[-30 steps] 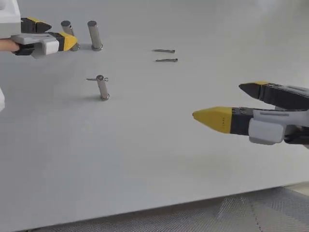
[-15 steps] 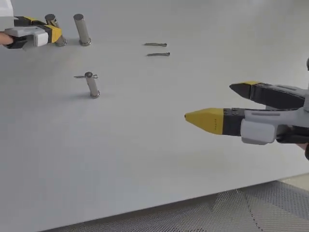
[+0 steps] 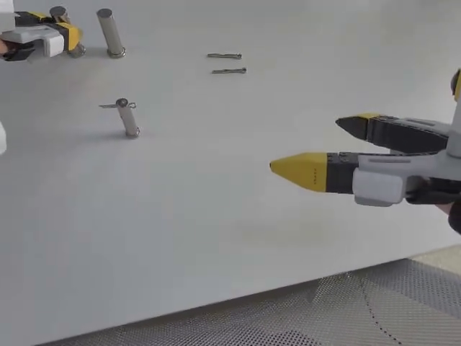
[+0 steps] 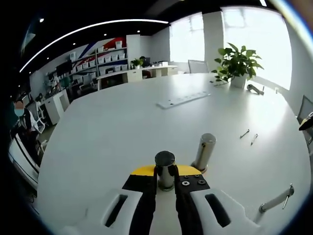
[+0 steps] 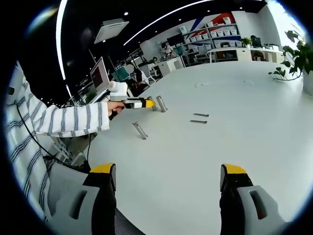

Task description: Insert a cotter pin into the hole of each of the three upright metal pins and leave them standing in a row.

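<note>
Since the earlier frame the whole head view had slid up and to the left. That was camera movement, and the parts had kept their places on the white table (image 3: 216, 231). The left gripper (image 4: 166, 174) had stayed clamped on the first metal pin (image 4: 165, 160), its jaws narrow and pressed against both sides of the shank, at the upper left corner of the head view. The second metal pin (image 3: 109, 32) stood upright just right of it, clear of the jaws. The third metal pin (image 3: 128, 121) stood lower in the frame, well apart from the other two, with the fitted cotter pin (image 3: 114, 106) through the hole near its top. In the upper middle of the frame the farther cotter pin (image 3: 224, 55) and the nearer cotter pin (image 3: 229, 71) lay flat, side by side and not touching. The right gripper (image 3: 304, 144) hung at the right edge of the frame, jaws wide apart with nothing between them.
</note>
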